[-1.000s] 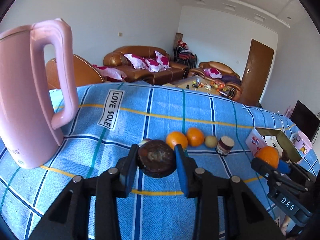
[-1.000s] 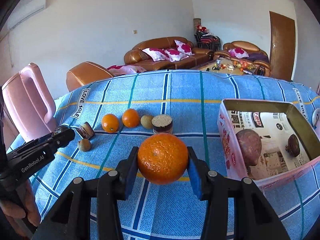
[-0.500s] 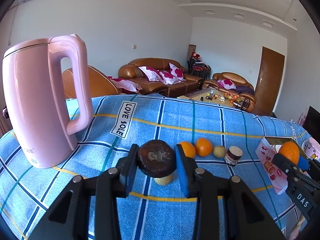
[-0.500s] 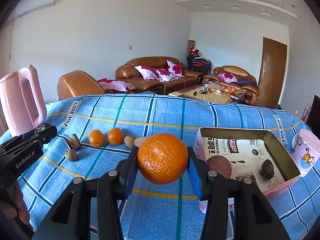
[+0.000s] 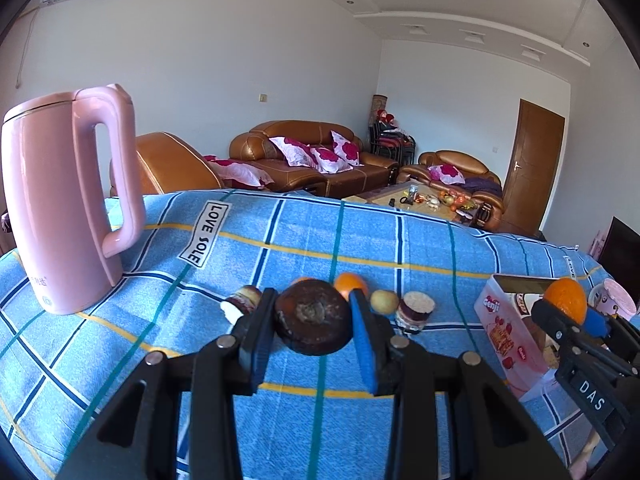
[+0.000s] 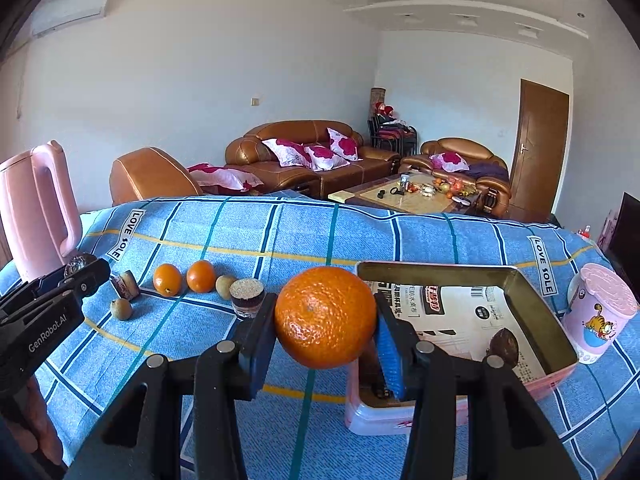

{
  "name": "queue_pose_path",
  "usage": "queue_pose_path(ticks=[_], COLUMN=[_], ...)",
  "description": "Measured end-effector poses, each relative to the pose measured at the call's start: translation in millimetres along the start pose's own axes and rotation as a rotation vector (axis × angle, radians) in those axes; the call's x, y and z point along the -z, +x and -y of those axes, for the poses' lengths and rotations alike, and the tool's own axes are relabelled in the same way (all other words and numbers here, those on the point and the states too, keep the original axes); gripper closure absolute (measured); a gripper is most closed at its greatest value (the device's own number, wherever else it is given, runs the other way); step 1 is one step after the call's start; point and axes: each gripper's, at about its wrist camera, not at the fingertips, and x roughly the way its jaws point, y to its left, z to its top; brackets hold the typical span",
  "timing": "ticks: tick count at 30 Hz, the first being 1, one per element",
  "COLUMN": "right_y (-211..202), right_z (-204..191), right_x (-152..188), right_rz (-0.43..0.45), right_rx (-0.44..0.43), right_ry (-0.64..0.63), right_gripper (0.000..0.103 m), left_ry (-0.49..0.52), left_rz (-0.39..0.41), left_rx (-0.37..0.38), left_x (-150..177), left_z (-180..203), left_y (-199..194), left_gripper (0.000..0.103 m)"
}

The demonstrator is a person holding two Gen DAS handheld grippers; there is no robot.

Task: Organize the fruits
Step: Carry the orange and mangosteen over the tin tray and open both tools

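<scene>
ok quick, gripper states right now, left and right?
Left gripper: closed on a dark brown fruit, held above the table.
Right gripper: closed on an orange, at the edge of the pink box.

home living room: leather sofas point(image 6: 304, 152), coffee table point(image 6: 404, 200), wooden door point(image 6: 540, 148).

Pink kettle point(image 5: 60, 200), blue checked tablecloth point(image 5: 304, 236), orange mandarin point(image 6: 325, 317), pink box point(image 6: 400, 412)

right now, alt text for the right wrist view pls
The right gripper clamps a large orange above the near corner of an open pink box. Small fruits lie in a row on the blue checked cloth.
</scene>
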Motion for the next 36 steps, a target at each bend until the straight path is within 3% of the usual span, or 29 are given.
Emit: queue_pose_path(ticks=[26,36], right_y=[10,14], right_z=[123,171], right_x=[0,-1], right_rz=[-0.021,-0.028], right_rx=[0.141,0.192], right_ry=[0.086,0.120], right_gripper=[0.055,0.055], left_ry=[0.121,0.184], left_rz=[-0.018,-0.076], left_rx=[0.165,0.250], left_x=[10,14], left_z=[142,200], left_y=[11,23], left_gripper=[0.065,0.065])
